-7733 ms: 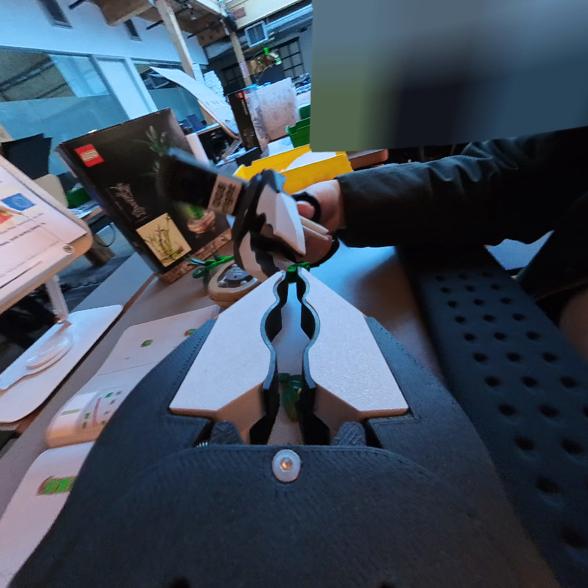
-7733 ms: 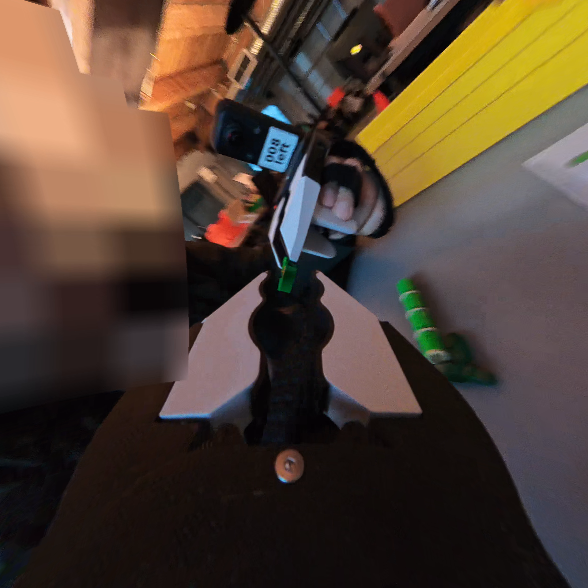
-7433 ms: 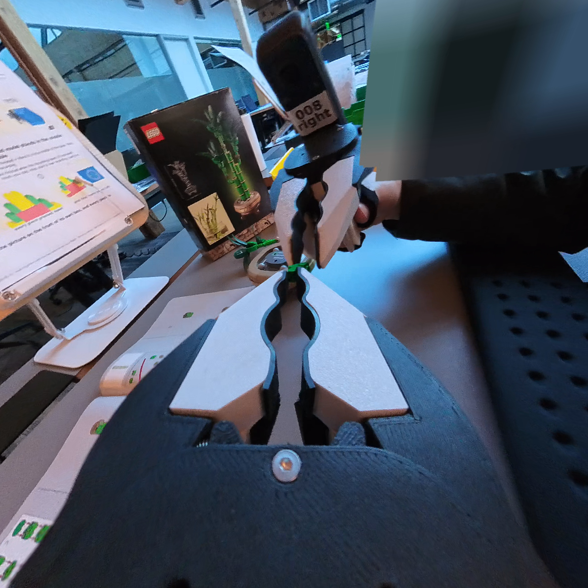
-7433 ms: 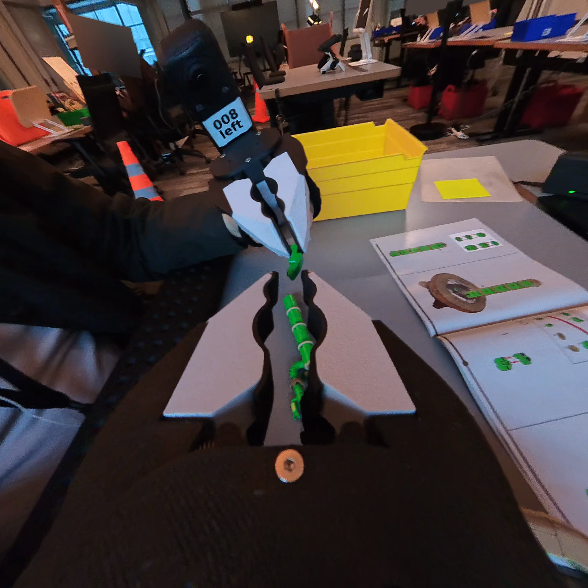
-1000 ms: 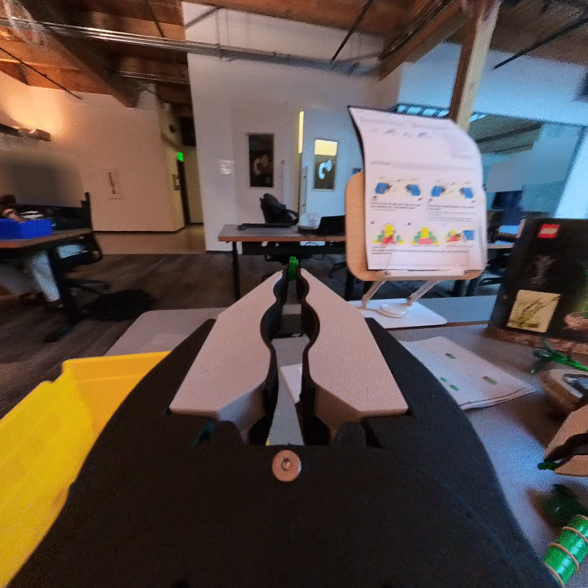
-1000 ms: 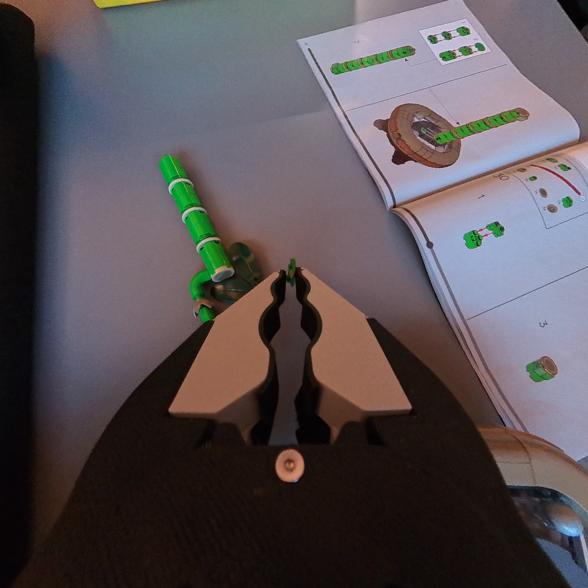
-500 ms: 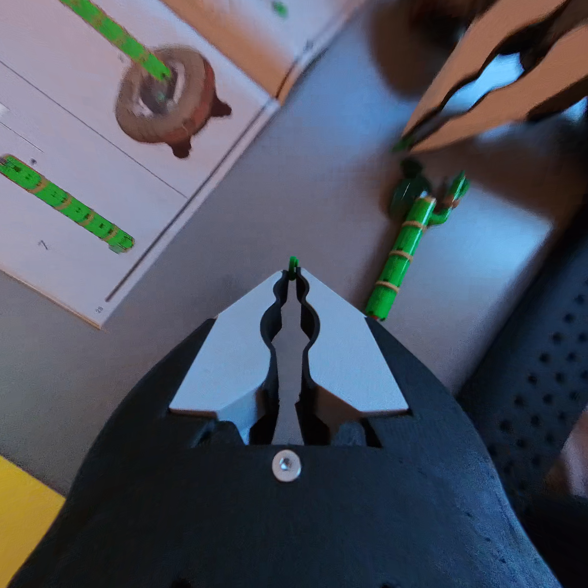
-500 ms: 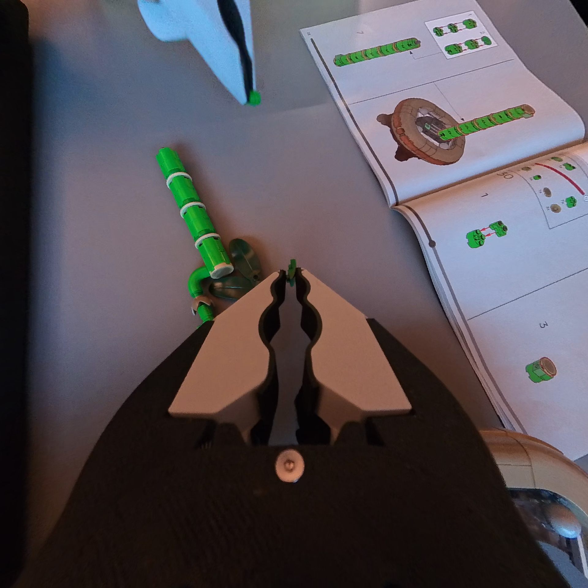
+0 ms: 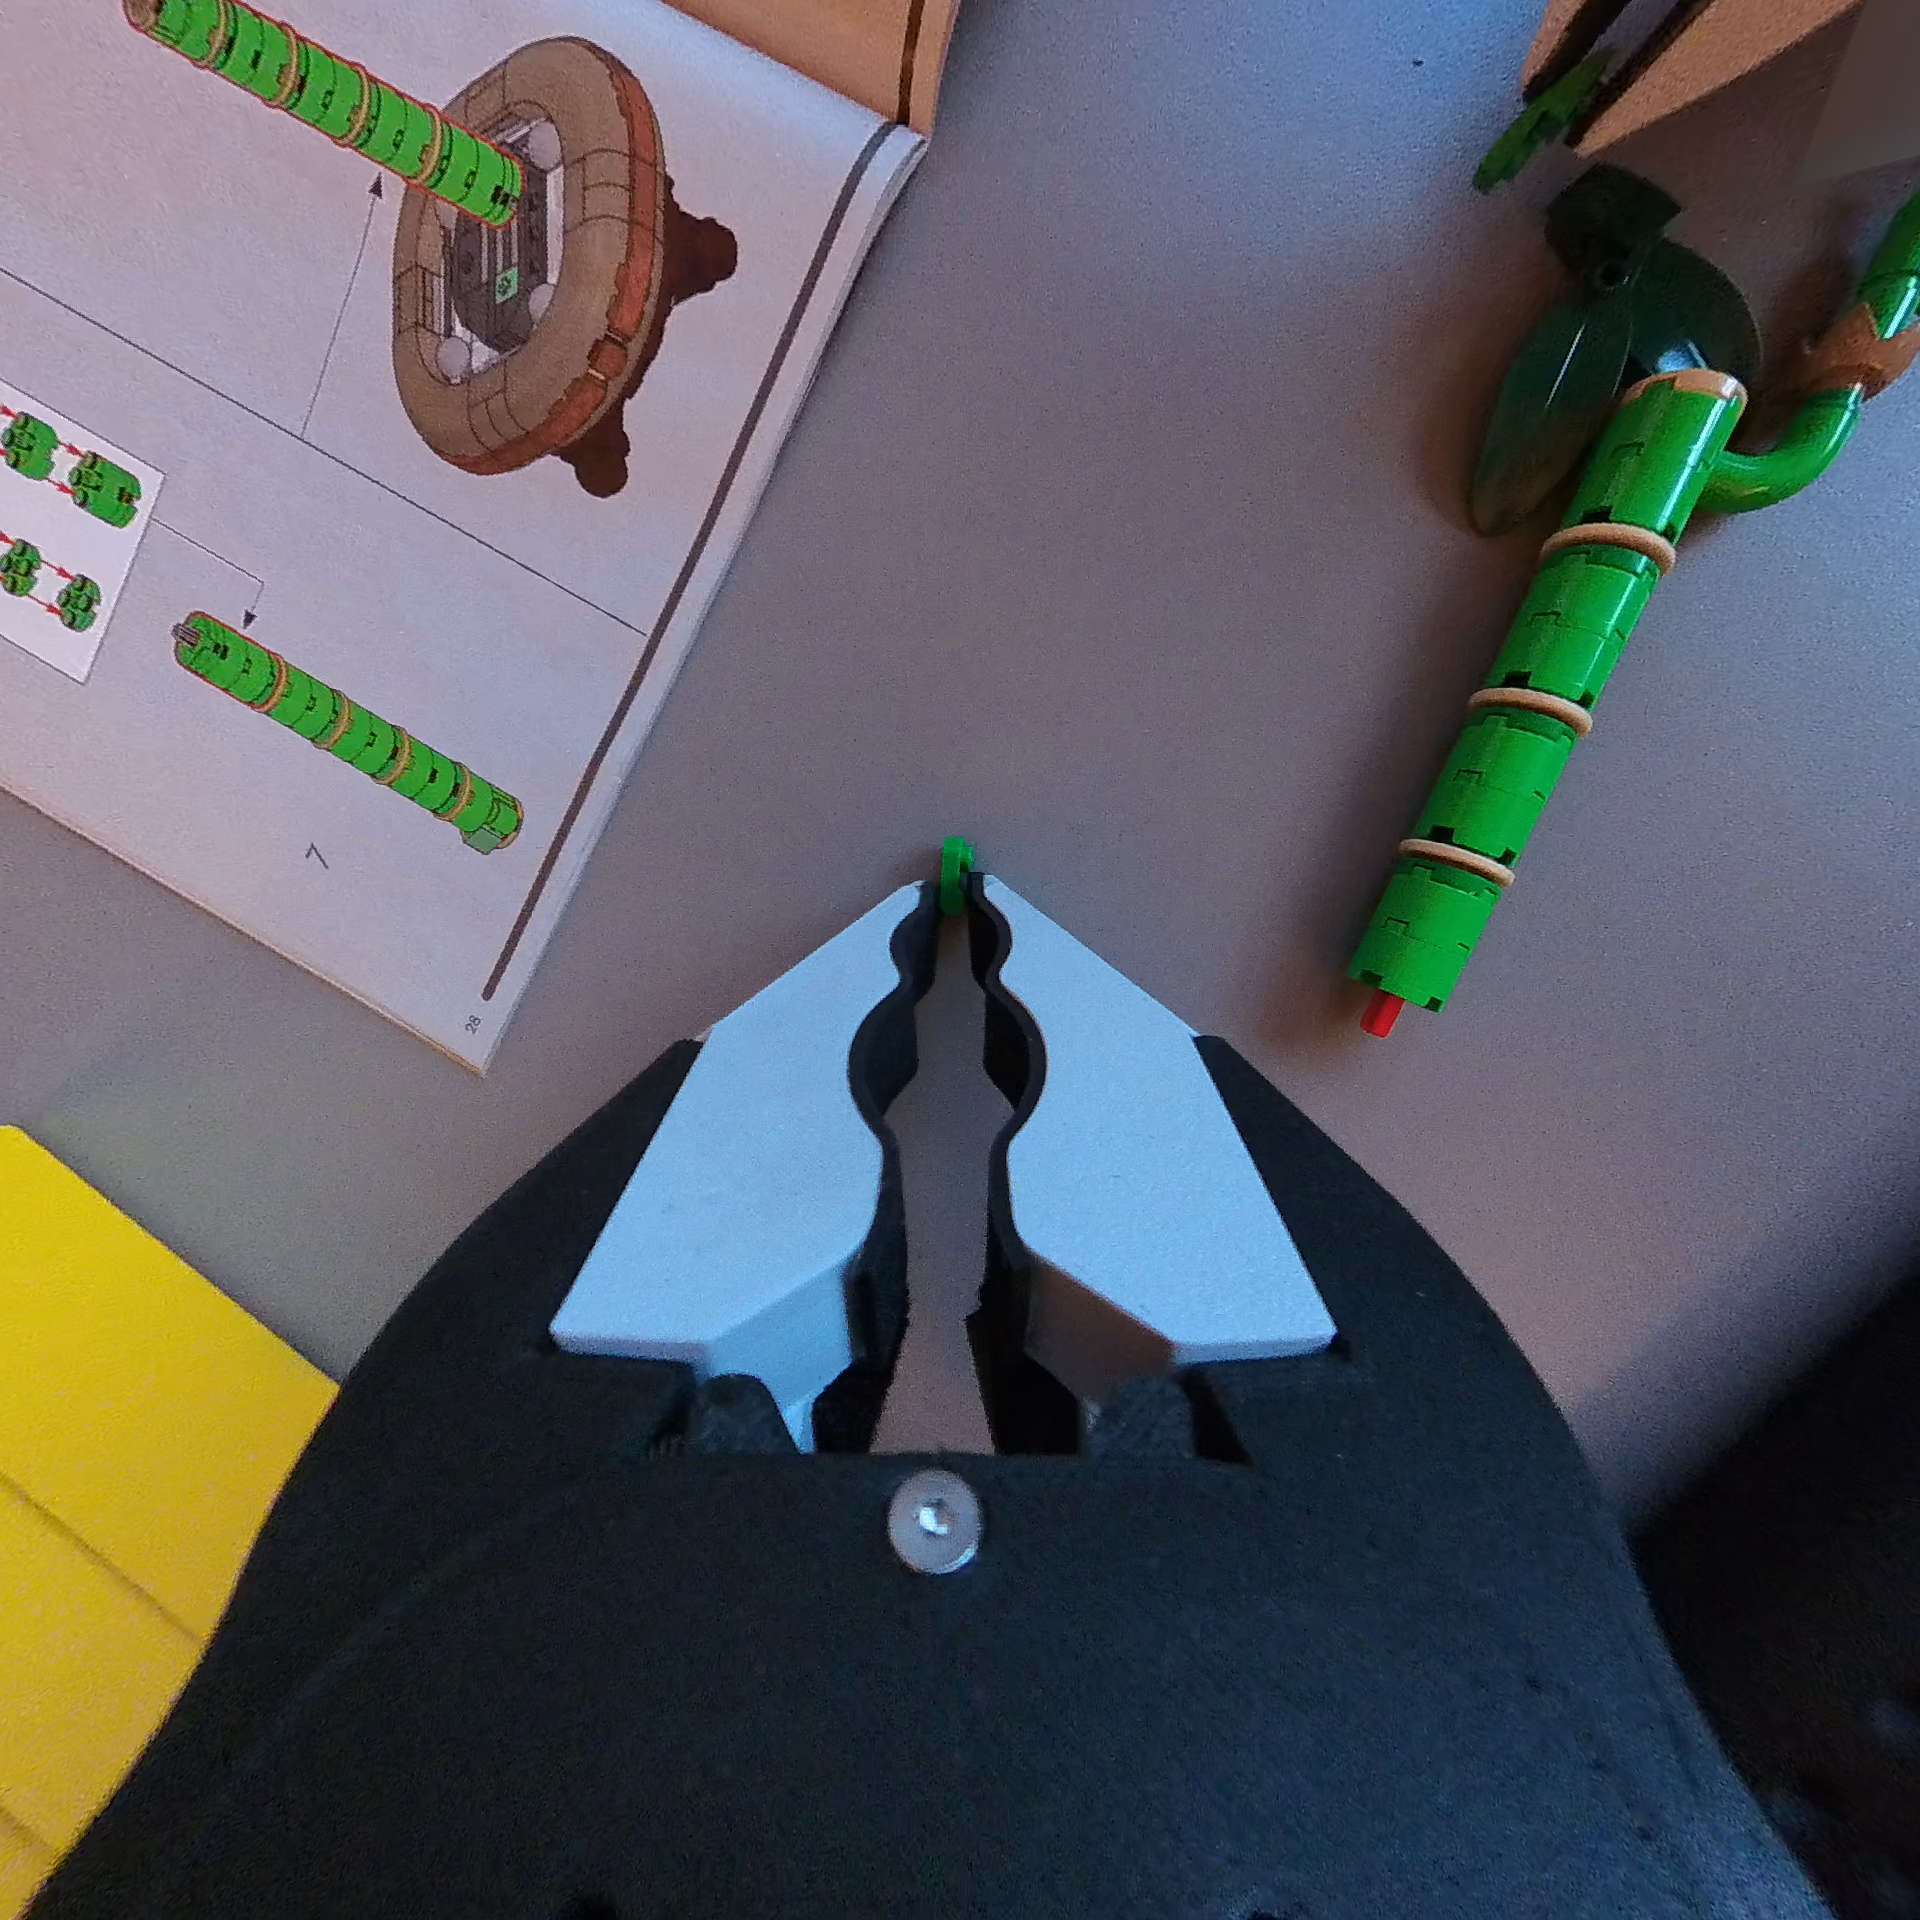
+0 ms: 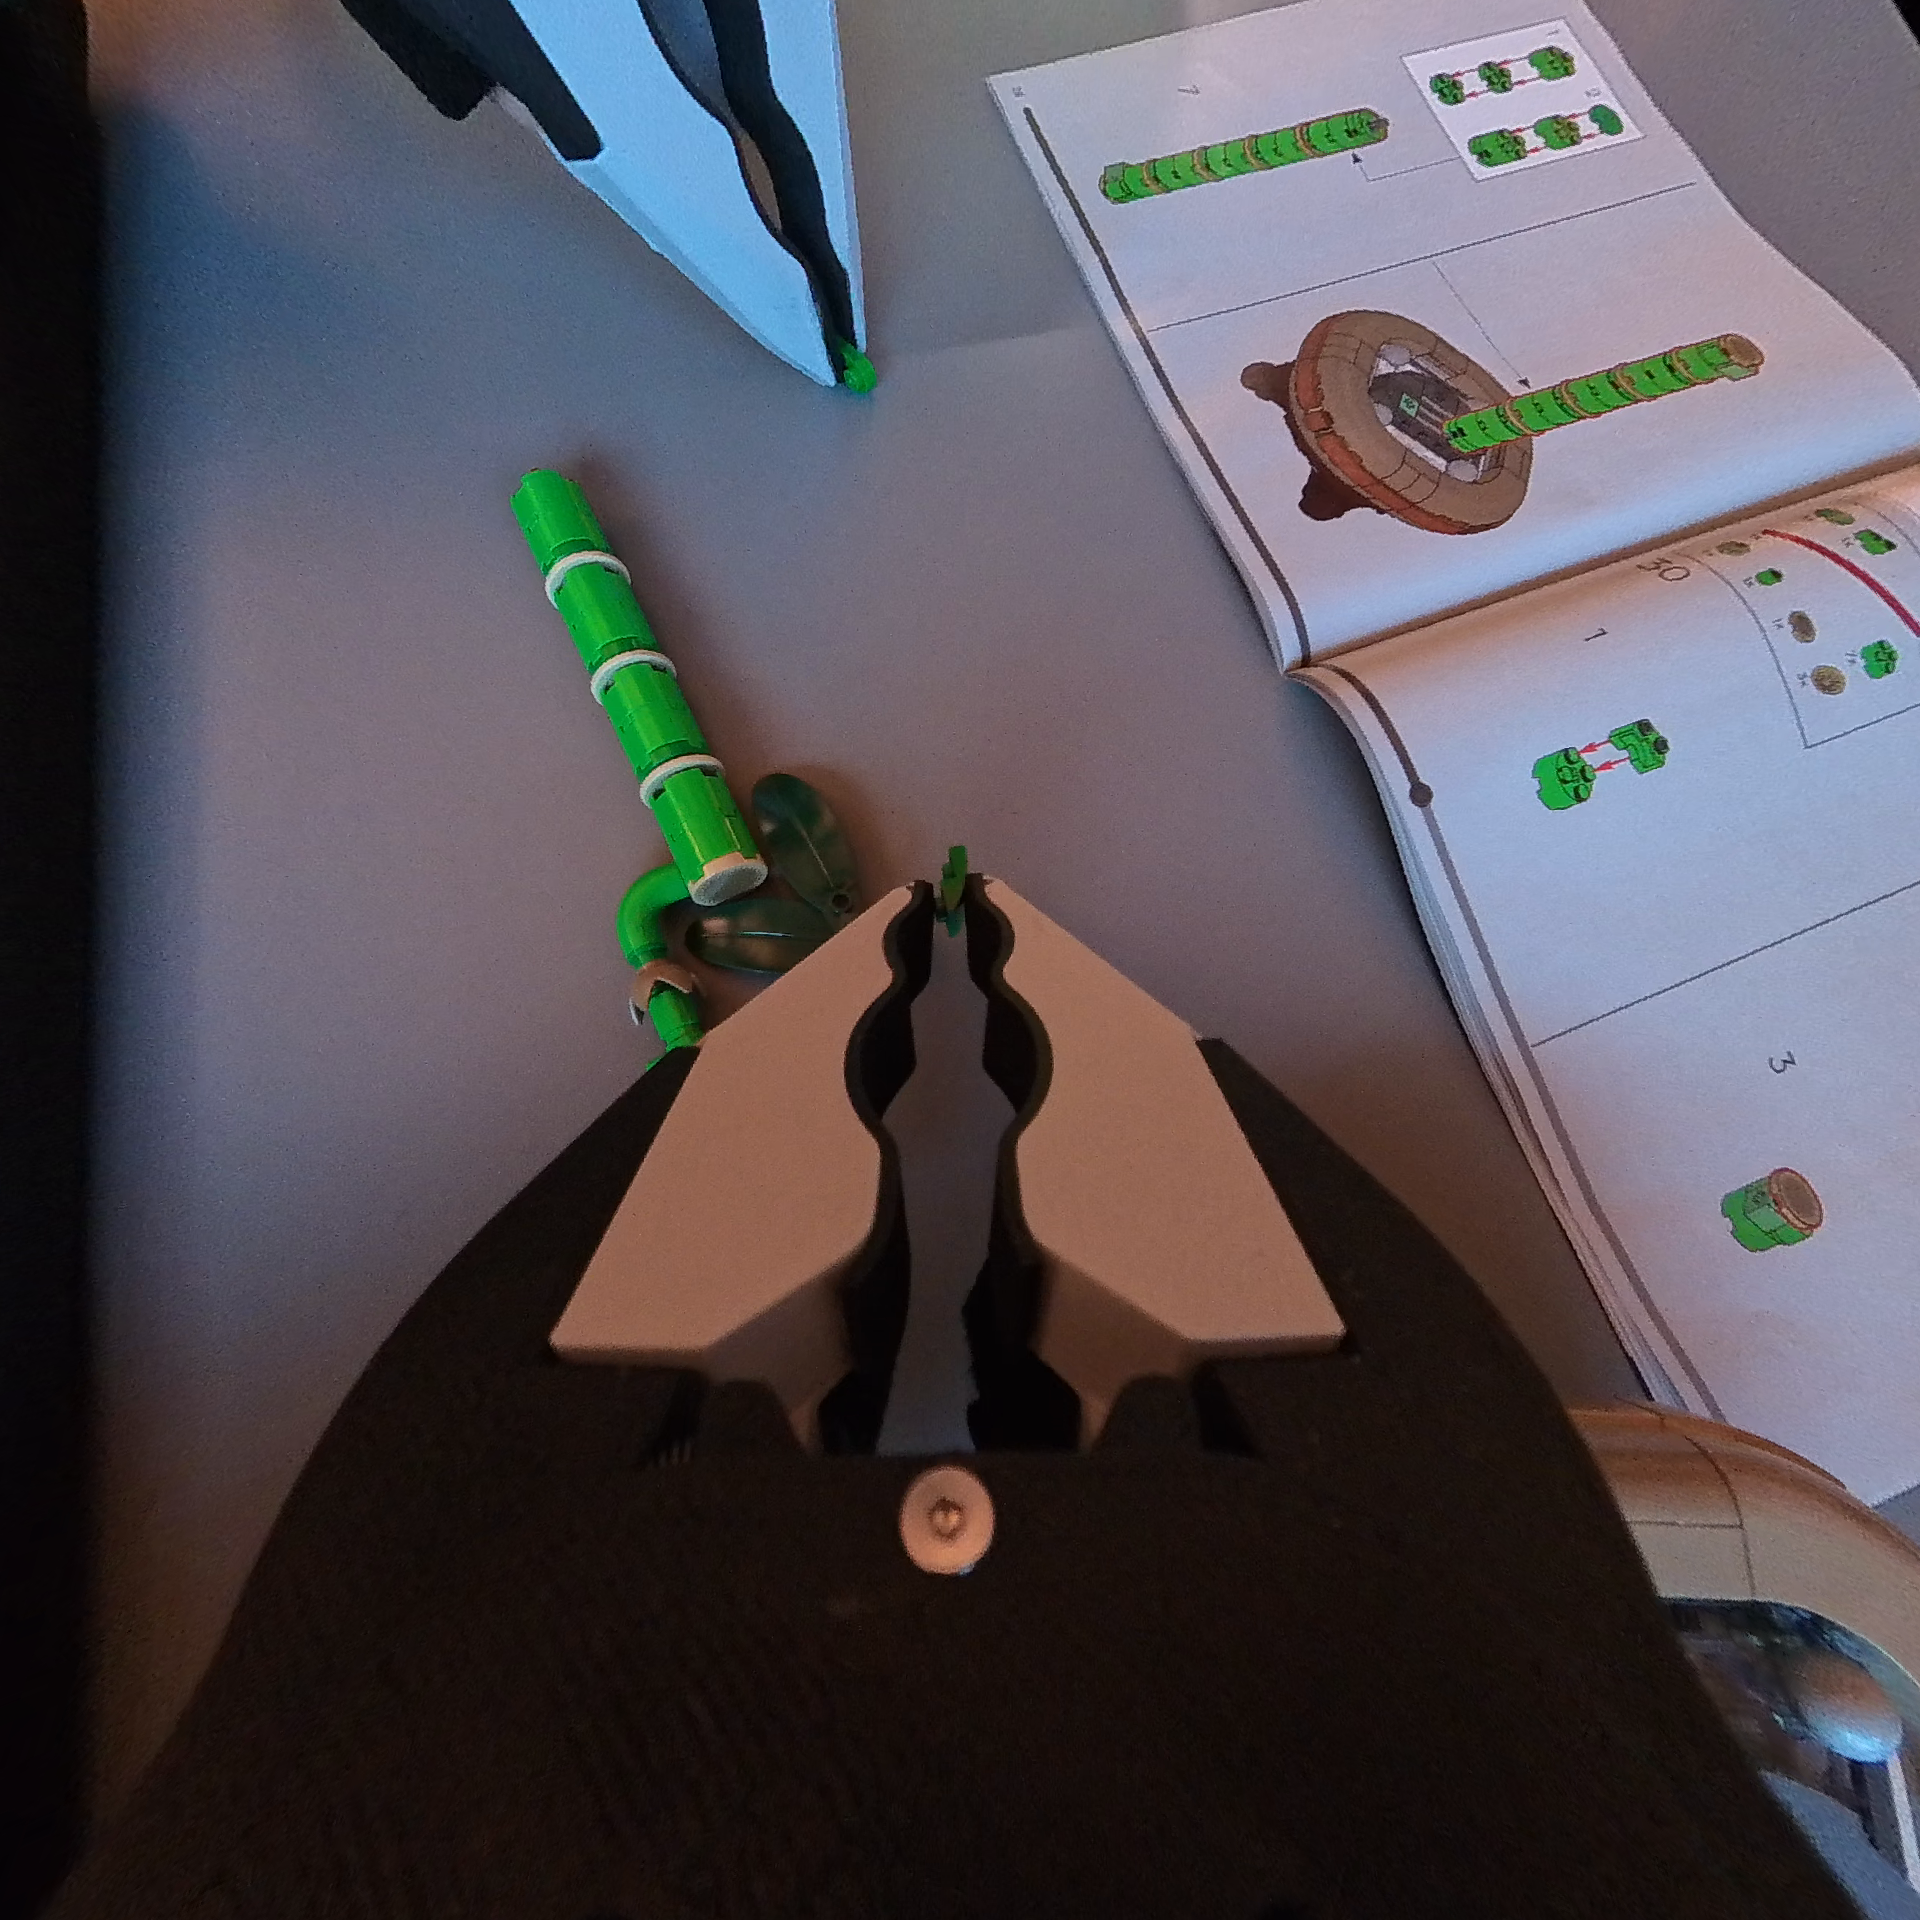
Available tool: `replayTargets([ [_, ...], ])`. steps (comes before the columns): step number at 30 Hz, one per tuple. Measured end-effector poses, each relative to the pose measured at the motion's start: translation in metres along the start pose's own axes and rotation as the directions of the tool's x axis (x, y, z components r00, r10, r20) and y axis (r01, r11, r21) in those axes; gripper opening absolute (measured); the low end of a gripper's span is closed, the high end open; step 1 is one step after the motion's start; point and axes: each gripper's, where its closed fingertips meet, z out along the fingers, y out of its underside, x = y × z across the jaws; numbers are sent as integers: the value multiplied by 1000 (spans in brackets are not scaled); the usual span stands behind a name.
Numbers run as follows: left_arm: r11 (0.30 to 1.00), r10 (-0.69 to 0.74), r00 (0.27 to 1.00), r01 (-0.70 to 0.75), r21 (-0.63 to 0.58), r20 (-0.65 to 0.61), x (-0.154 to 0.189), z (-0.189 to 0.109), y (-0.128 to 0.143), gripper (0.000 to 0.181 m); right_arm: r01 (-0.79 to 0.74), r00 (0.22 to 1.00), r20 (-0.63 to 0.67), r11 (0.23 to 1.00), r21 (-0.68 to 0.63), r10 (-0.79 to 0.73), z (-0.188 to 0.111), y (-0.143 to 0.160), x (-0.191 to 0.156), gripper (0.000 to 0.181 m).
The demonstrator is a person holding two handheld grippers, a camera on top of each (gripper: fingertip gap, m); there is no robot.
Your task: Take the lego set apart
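The bamboo stalk (image 9: 1527, 686) is glossy green plastic with matt tan rings. The booklet (image 10: 1621, 665) is smooth paper on a matt grey counter (image 9: 1091, 520).

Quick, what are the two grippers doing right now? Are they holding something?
Left gripper: shut on a small green piece.
Right gripper: shut on a small green leafy piece.
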Motion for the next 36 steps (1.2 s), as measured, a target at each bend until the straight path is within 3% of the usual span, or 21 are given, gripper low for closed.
replayTargets([
  [3,999,-33,999,33,28,-8,-4,-2,-3,28,4,1000,-2,1000,-6,-4,0,1,0,5],
  [6,974,-122,989,135,182,-80,-9,-19,-22,31,8,1000,-3,1000,-9,-8,0,1,0,5],
  [9,901,-193,964,248,357,-182,-17,-46,-43,31,9,1000,-3,1000,-9,-9,0,0,0,5],
  [12,902,-192,948,273,334,-254,-8,-43,-40,29,7,1000,0,1000,-15,-7,1,2,-1,5],
  [16,983,-87,992,100,152,-91,-8,-11,-16,21,8,1000,1,1000,-19,-8,2,2,-1,5],
  [21,996,-43,997,49,77,-70,-1,-1,-8,15,8,1000,1,1000,-19,-8,1,2,-1,5],
  [23,997,-36,996,41,61,-79,0,1,-4,3,9,1000,2,1000,-22,-9,2,3,-1,5],
  [25,998,-30,998,33,54,-61,-3,0,-3,3,11,1000,2,1000,-22,-11,2,3,-1,5],
  [27,995,-18,996,9,102,85,-24,-11,-11,3,11,1000,1,1000,-22,-11,1,3,-1,5],
  [28,981,-37,981,-1,193,191,-39,-28,-24,3,11,1000,1,1000,-22,-11,1,3,-1,5],
  [30,874,-214,895,-4,486,392,-73,-94,-56,2,11,1000,1,1000,-21,-11,1,3,-1,5],
  [32,714,-475,726,-13,700,498,-104,-172,-51,2,10,1000,2,1000,-25,-10,2,3,0,5],
  [33,686,-564,624,-11,727,541,-117,-198,-32,2,10,1000,2,1000,-28,-10,3,4,0,5],
  [35,736,-632,385,28,676,672,-143,-231,17,3,9,1000,5,999,-31,-9,4,4,0,5],
  [36,757,-633,304,52,651,712,-151,-239,37,3,9,1000,6,999,-33,-9,4,5,0,5],
])
